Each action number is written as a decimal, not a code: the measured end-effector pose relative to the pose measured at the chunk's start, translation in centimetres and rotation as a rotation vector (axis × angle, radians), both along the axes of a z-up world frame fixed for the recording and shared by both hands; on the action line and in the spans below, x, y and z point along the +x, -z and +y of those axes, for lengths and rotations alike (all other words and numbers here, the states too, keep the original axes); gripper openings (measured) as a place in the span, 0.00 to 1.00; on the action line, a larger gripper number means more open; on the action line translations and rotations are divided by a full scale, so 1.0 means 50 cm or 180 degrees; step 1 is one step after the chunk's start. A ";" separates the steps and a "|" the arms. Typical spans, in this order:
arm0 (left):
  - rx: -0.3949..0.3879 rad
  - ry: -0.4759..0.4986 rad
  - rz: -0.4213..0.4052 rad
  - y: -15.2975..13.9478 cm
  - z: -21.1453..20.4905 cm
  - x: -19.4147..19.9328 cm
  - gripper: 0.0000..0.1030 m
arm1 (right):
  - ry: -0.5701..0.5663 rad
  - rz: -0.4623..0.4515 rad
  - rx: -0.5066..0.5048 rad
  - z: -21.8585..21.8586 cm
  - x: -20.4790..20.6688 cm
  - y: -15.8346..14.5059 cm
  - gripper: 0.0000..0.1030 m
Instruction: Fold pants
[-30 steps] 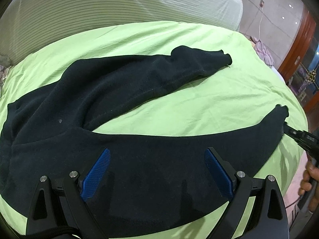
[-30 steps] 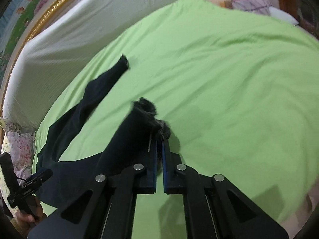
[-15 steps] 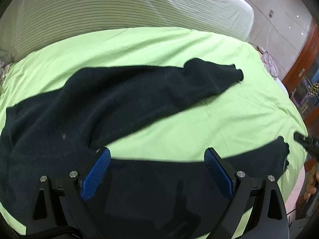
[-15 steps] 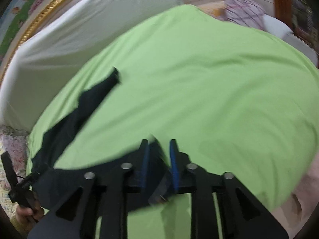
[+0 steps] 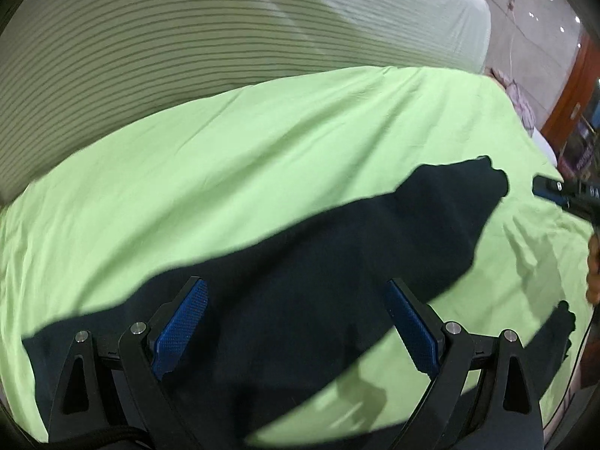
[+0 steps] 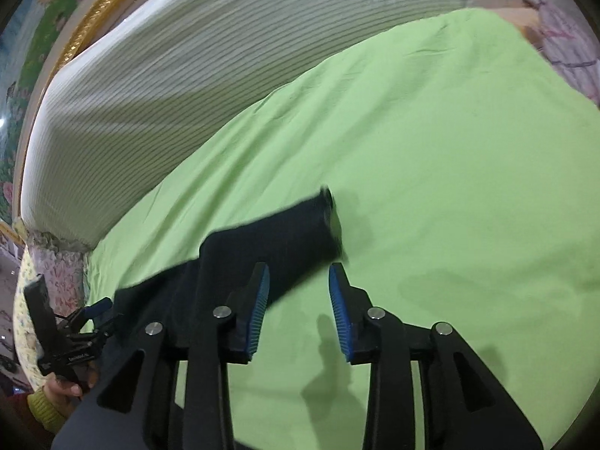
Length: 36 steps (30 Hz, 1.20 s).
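Black pants (image 5: 337, 262) lie on a green bedsheet (image 5: 262, 150). One leg stretches to the right, its cuff near the bed's right side. A second dark cuff (image 5: 562, 322) shows at the lower right edge. My left gripper (image 5: 296, 322) is open and empty, hovering over the pants' upper part. In the right wrist view my right gripper (image 6: 298, 300) is open and empty just in front of a leg cuff (image 6: 300, 225), above the sheet. The right gripper's tip (image 5: 551, 189) also appears in the left wrist view, the left gripper (image 6: 93, 309) in the right wrist view.
A white striped mattress or headboard cushion (image 5: 187, 37) stands behind the bed. A floral pillow (image 6: 56, 262) sits at the left in the right wrist view. A patterned cloth (image 6: 562, 45) lies past the bed's far corner. A wooden door (image 5: 573, 86) stands at right.
My right gripper opened and let go of the leg cuff, then drew back. Both cameras moved; the pants now sit lower and further right in the left view.
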<state>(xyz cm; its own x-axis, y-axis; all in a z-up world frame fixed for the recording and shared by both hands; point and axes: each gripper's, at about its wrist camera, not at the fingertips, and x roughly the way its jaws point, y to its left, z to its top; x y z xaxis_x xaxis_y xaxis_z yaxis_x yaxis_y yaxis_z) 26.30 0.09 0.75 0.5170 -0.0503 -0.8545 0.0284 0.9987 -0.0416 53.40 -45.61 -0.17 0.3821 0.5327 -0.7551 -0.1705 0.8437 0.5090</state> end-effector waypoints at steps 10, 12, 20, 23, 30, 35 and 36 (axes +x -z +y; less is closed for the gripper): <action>-0.0237 0.0454 0.0458 0.081 0.021 0.145 0.92 | -0.0437 0.0321 -0.0048 0.060 0.126 0.077 0.34; -0.0216 0.0511 0.0551 0.099 0.020 0.169 0.91 | -0.0519 0.0326 -0.0053 0.071 0.131 0.083 0.34; -0.0536 0.0803 0.0897 0.129 0.010 0.214 0.43 | -0.0507 0.0202 -0.0203 0.075 0.128 0.073 0.07; -0.0608 0.0883 0.0972 0.123 0.006 0.210 0.16 | -0.0475 0.0029 -0.0189 0.069 0.112 0.043 0.06; -0.0927 0.0987 0.0762 0.061 0.005 0.144 0.09 | -0.0385 -0.0210 -0.0031 0.010 0.050 -0.026 0.06; -0.1024 0.1030 0.0674 0.023 0.023 0.067 0.09 | -0.0380 -0.0322 0.0087 -0.045 -0.032 -0.047 0.06; -0.1057 0.1025 0.0645 0.026 0.013 0.047 0.09 | -0.0371 -0.0326 0.0122 -0.056 -0.054 -0.049 0.06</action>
